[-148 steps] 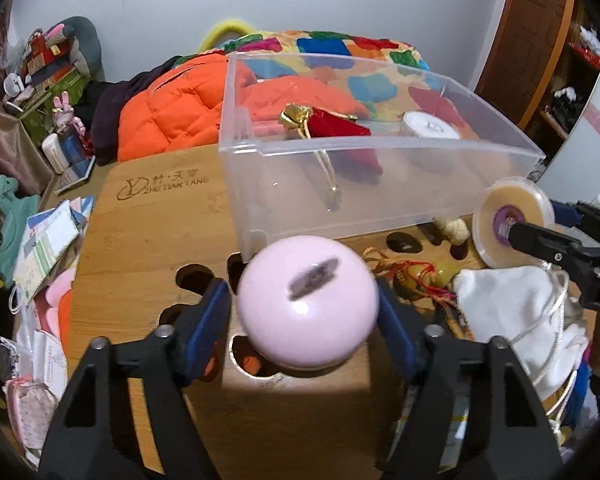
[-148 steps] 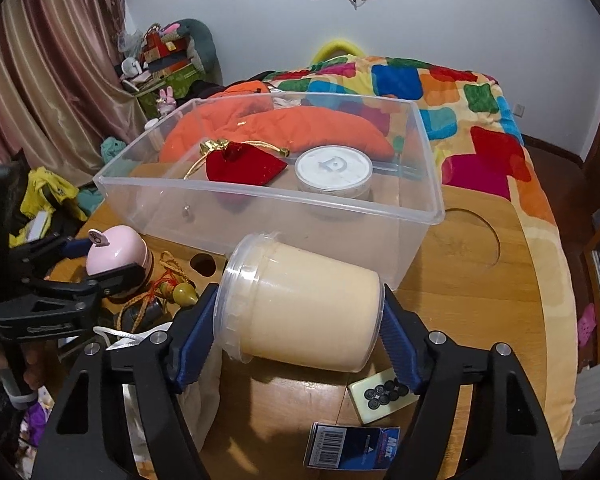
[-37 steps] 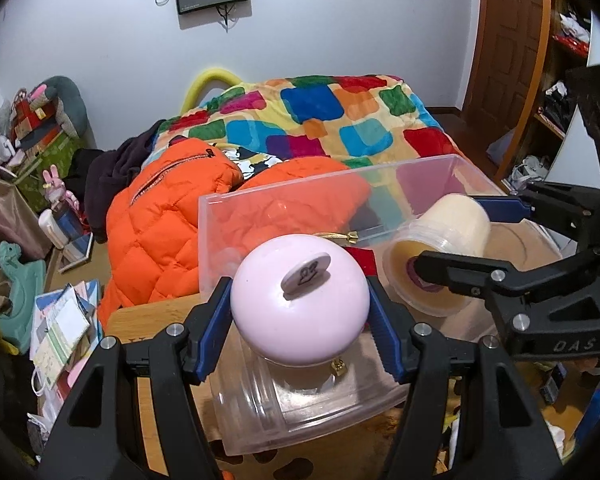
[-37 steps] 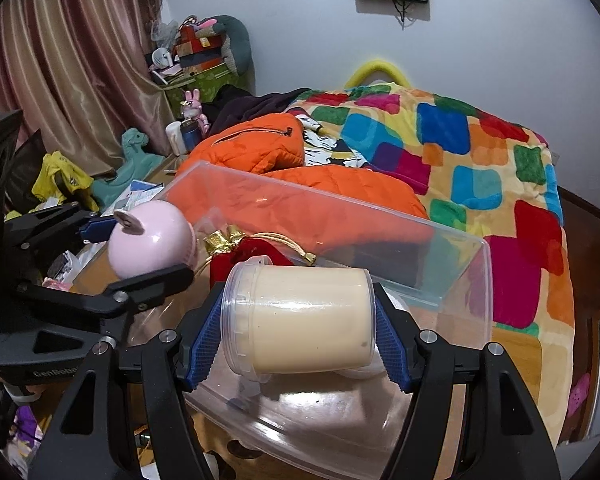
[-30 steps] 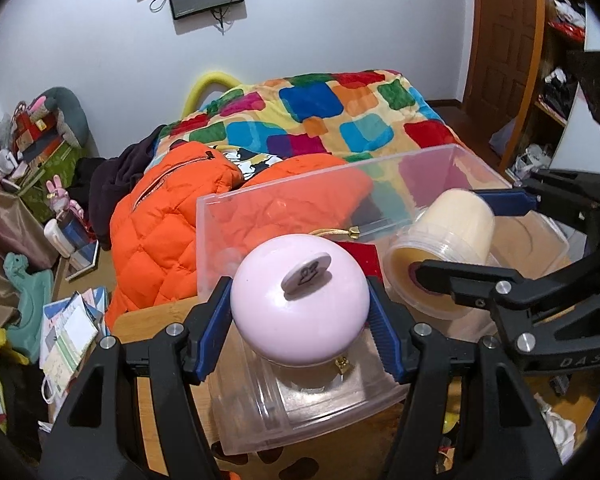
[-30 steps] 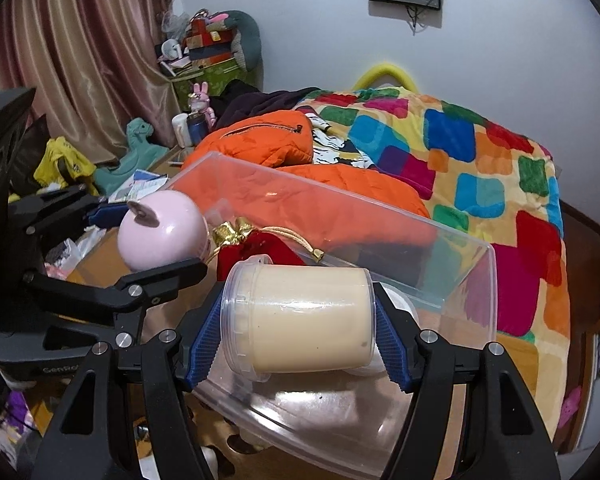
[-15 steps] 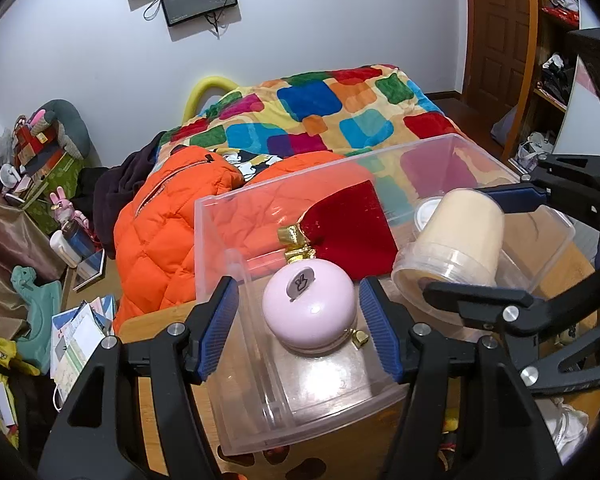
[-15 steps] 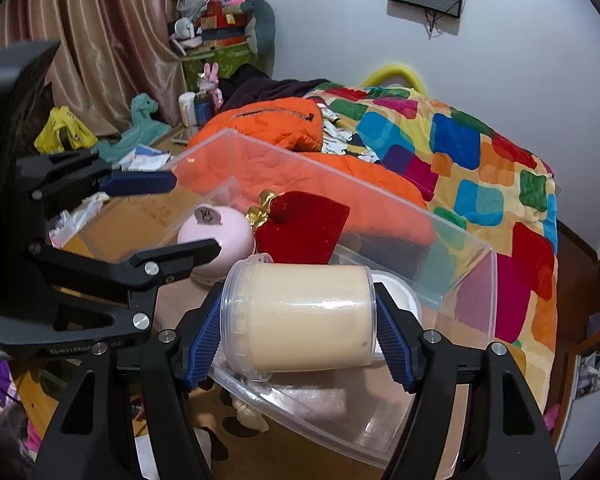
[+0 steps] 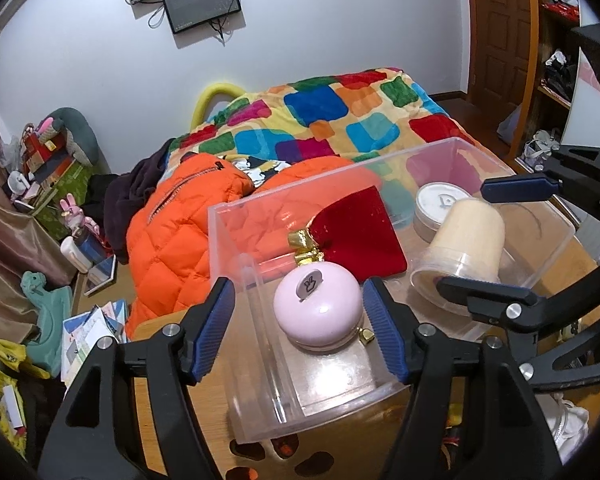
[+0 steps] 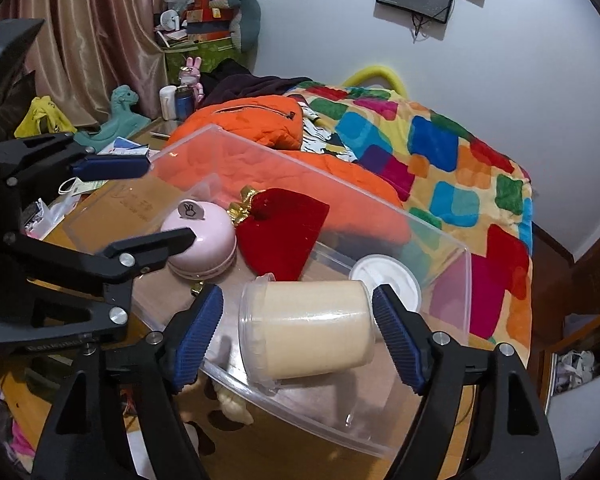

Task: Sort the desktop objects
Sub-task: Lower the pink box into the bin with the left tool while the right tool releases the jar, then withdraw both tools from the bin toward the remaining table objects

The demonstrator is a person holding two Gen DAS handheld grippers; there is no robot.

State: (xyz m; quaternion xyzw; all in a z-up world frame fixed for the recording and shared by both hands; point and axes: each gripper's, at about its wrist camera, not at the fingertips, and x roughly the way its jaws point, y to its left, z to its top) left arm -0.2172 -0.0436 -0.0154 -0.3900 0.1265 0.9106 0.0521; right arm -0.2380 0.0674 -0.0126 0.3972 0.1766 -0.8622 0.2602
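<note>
A clear plastic bin (image 9: pixel 260 412) (image 10: pixel 456 308) stands on the wooden desk. Inside it rest a pink round case (image 9: pixel 318 310) (image 10: pixel 202 236), a red pouch with gold trim (image 9: pixel 360 232) (image 10: pixel 282 232), a white round tin (image 9: pixel 440 204) (image 10: pixel 386 280) and a cream-filled clear jar (image 9: pixel 462 244) (image 10: pixel 306 330) lying on its side. My left gripper (image 9: pixel 300 332) is open above the bin, its pads either side of the pink case without touching. My right gripper (image 10: pixel 298 332) is open around the jar, pads apart from it.
The wooden desk (image 9: pixel 160 404) has cut-out holes near its front edge. A small cream figurine (image 10: pixel 232 402) lies under the bin's near side. White cloth (image 9: pixel 568 424) lies at the right. A bed with an orange jacket (image 9: pixel 172 232) and a colourful quilt (image 10: pixel 440 140) is behind.
Both grippers rose over the bin and opened. The pink case dropped from my left gripper into the bin, then the jar left my right gripper and now lies in the bin.
</note>
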